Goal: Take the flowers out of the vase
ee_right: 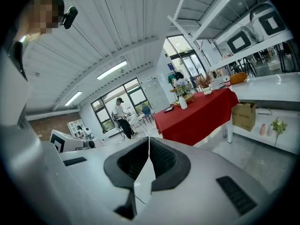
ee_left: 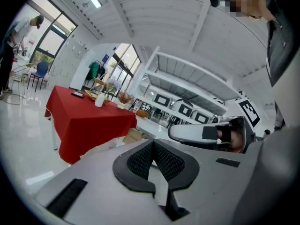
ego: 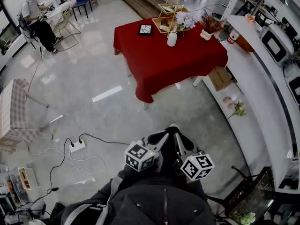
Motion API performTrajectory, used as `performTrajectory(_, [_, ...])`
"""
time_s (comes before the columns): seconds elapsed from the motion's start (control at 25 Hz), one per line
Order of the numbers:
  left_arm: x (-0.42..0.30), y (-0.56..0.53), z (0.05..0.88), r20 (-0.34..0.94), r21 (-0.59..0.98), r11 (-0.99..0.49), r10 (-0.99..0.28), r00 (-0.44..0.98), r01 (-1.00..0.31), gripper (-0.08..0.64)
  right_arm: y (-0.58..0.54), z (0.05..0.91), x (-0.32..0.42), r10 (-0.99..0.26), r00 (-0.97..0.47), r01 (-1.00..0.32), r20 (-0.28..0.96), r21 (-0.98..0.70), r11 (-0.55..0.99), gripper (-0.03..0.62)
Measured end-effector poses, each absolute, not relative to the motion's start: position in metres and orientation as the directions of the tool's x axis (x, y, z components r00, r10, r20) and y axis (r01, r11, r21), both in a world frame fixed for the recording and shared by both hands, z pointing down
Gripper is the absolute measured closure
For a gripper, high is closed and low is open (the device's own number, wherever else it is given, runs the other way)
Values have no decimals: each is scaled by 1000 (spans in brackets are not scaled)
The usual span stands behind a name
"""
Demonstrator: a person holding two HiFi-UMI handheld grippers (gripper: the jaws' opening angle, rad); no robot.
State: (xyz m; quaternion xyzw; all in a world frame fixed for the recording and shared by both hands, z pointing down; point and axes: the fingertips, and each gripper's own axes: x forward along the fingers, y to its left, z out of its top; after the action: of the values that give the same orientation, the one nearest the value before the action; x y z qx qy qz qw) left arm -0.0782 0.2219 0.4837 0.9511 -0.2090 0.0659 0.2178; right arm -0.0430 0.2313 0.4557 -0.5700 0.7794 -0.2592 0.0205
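My main worry is the distance I have to cover. The vase [ego: 172,38] stands on the red table [ego: 164,64] in the upper middle of the head view, well apart from both grippers, which sit low at the bottom centre, close to my body. The flowers [ego: 185,20], pale white and lilac, appear to rise from the vase and lean toward the upper right, just beside a wire basket [ego: 169,9].

Several things could go wrong from here:

- A power strip [ego: 77,146] and its loose cable [ego: 101,138] lie on the floor at lower left, and I could catch them if I drift that way.
- A second pot [ego: 206,33] of dried reddish sprigs stands near the vase on its right, so I could reach for the wrong bunch.
- The vase looks slim and light. If I pull the stems at an angle it may tip or drag across the cloth, unless one gripper steadies it.
- If I arrive with the jaws closed, I would push the blooms instead of taking them.

The left gripper [ee_left: 153,143] has its ribbed pads pressed together at the tips, with nothing between them. The right gripper [ee_right: 149,140] is the same, fully closed and empty, touching nothing. Both need to open before I reach the table.
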Motion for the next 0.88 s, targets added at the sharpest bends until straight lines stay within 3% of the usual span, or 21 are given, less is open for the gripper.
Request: performTrajectory(0.88, [-28, 117, 481, 236, 348, -802, -425, 874, -485, 552, 123, 459, 1, -859, -432, -859, 275, -415, 299, 580])
